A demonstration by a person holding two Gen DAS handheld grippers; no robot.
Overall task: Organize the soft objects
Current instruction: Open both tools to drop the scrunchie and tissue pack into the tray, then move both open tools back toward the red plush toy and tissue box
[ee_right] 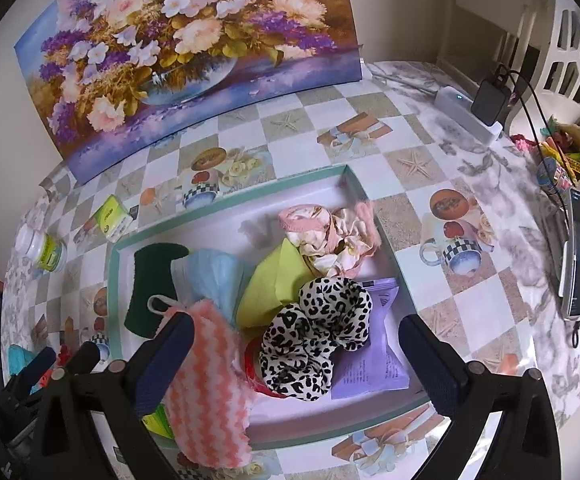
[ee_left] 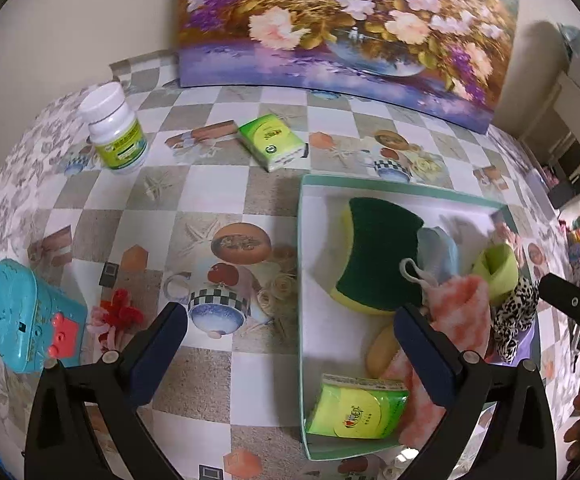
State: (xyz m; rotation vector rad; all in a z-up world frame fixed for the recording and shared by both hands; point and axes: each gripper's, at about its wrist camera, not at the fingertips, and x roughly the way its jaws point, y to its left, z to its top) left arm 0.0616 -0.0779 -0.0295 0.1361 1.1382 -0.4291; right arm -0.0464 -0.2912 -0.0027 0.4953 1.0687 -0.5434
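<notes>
box (ee_left: 305, 280): sponge (ee_left: 377, 256), scrunchie (ee_right: 317, 340) inside | bottle (ee_left: 114, 128) left, outside

Printed matter is present but none of it resolves into readable words. The white bottle (ee_left: 114, 132) carries a green label with small lettering, too blurred to read. The green tissue pack on the table (ee_left: 272, 142) and the green tissue pack in the box (ee_left: 355, 410) each bear a round emblem with characters that stay illegible. The purple packet (ee_right: 373, 360) shows lines of fine print, likewise too small to make out.
</notes>
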